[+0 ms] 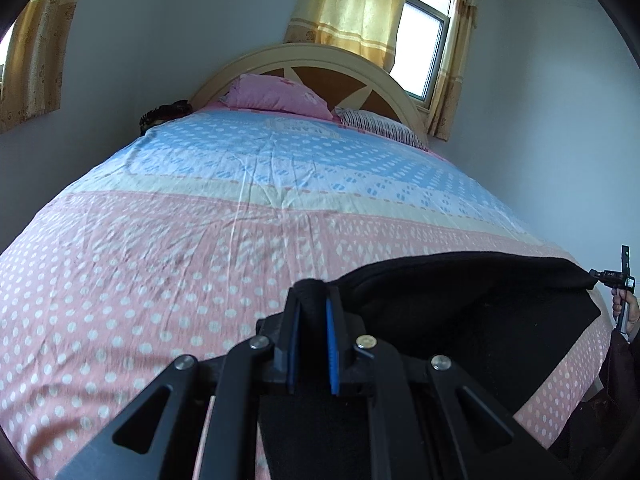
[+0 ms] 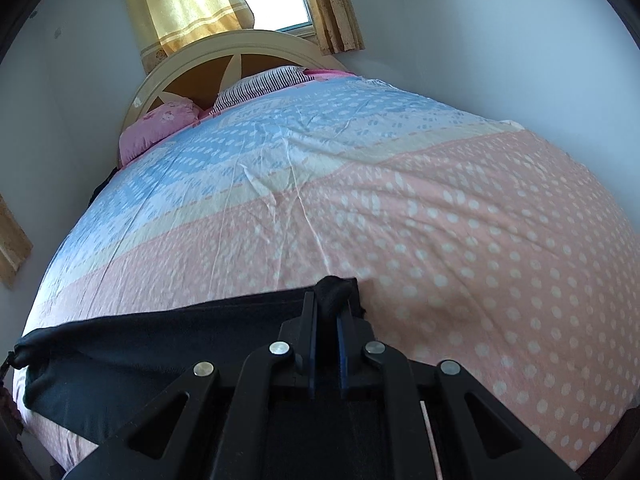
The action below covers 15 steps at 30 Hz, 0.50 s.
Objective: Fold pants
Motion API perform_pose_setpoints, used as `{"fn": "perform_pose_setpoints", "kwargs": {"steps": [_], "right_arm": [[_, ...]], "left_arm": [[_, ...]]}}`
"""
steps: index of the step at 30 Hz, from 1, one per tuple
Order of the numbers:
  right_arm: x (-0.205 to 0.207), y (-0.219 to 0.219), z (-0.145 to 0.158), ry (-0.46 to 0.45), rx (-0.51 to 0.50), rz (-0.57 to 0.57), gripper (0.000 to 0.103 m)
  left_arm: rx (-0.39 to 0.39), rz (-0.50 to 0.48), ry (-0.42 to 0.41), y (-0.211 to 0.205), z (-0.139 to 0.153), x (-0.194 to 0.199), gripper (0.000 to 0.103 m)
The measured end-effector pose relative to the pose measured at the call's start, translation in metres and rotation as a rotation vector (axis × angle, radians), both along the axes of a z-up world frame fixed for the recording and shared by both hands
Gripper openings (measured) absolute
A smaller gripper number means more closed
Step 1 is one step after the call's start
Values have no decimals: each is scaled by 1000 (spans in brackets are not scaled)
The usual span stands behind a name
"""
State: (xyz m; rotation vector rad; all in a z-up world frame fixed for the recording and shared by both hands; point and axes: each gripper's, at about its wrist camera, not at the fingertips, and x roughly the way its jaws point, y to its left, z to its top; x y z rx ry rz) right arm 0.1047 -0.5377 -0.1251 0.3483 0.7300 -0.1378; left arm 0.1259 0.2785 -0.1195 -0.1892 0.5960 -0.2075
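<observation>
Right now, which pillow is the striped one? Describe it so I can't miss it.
Start at the arched headboard under the window. Two pillows lie against it; the striped pillow is on the window side. Its dark thin stripes on white set it apart from the plain pink pillow.

bed (image 1: 240,220) polka-dot sheet | pink pillow (image 1: 276,96) | striped pillow (image 1: 380,126) | curtains (image 1: 352,4)
</observation>
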Motion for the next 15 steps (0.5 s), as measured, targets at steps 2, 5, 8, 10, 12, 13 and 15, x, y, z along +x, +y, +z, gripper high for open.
{"fn": "perform_pose_setpoints", "kwargs": {"steps": [2, 5, 8, 10, 12, 13, 15], "right_arm": [[-5, -3, -5, 11, 2, -11, 7], [-9, -4, -9, 25, -2, -18, 7], [-11, -1, -13, 59, -18, 6, 7], [-13, 6, -11, 81, -60, 15, 13], [-18, 11, -2, 86, -134, -18, 41], [-22, 17, 6, 72, -185, -35, 51], [-31, 33, 26, 24, -231, -16, 51]], "left_arm": [[4, -4, 17, 0, -9, -3, 12], [15, -7, 31, -1, -17, -6, 12], [8, -12, 37, 1, -23, -11, 12], [11, -15, 37, 1, -26, -15, 12], [25, -22, 34, -1, -26, -17, 12], [34, -23, 33, -2, -26, -18, 12], [48, -26, 30, -4, -26, -18, 12]]}}
